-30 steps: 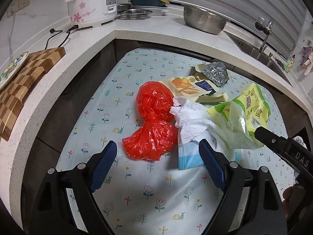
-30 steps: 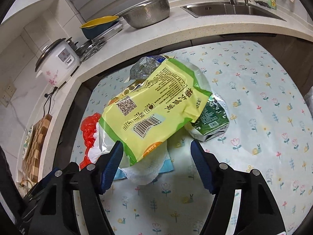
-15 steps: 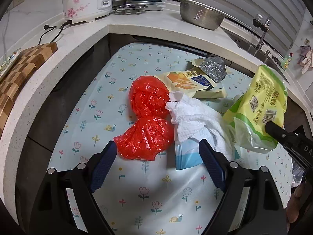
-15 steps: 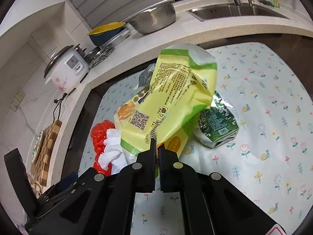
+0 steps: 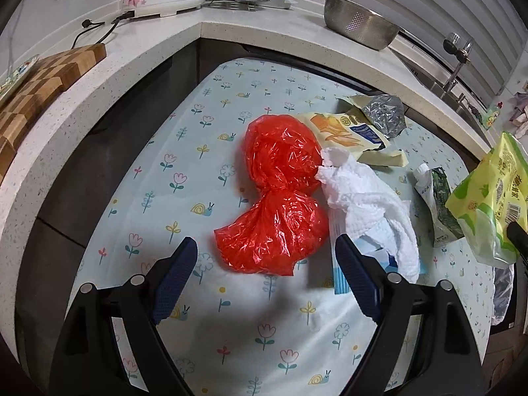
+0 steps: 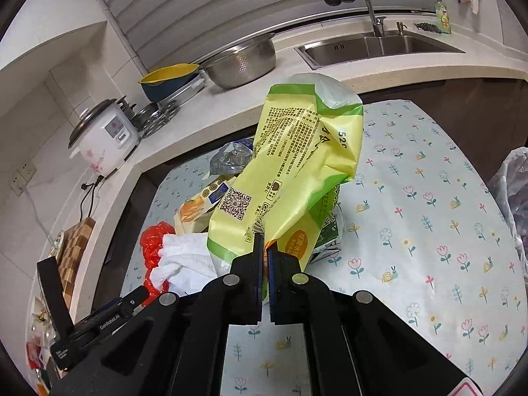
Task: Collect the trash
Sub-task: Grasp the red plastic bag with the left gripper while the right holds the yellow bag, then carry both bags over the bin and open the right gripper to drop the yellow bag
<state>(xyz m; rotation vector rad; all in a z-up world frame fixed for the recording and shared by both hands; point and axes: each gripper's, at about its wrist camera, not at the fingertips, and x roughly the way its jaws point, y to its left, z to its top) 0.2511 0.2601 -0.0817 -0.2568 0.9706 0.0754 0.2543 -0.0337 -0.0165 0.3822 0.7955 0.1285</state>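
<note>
Pale kitchen walls and a curved stone worktop (image 5: 158, 49) wrap around the bench (image 5: 184, 178) in front of me, which wears a light cloth printed with tulips and snails. On the worktop stand a white rice cooker (image 6: 105, 138), a steel colander (image 6: 241, 62) and a checkered cutting board (image 5: 36, 89), with the sink (image 6: 379, 48) further round. My right tongs (image 6: 264, 250) are pressed together on the lower edge of a yellow-green snack bag (image 6: 297, 171), which hangs lifted clear of the cloth, crumpled and standing tall above the other litter; in my left view the same bag shows at the far right edge. My left tongs (image 5: 264, 264) stand wide apart with nothing between the blue pads, poised just over the near end of a red plastic bag (image 5: 280, 198) that lies twisted in the middle on the cloth. Touching the red bag's right side is a crumpled white paper towel (image 5: 366, 204), draped over a blue-and-white packet (image 5: 343, 277). Behind these lies a yellow chip wrapper (image 5: 349, 132) with a silvery foil inside (image 5: 386, 115), and to the right a flattened green carton (image 5: 442, 204) rests on the cloth beneath the raised bag. A thin clear bag (image 6: 514, 191) hangs at the bench's right edge.
</note>
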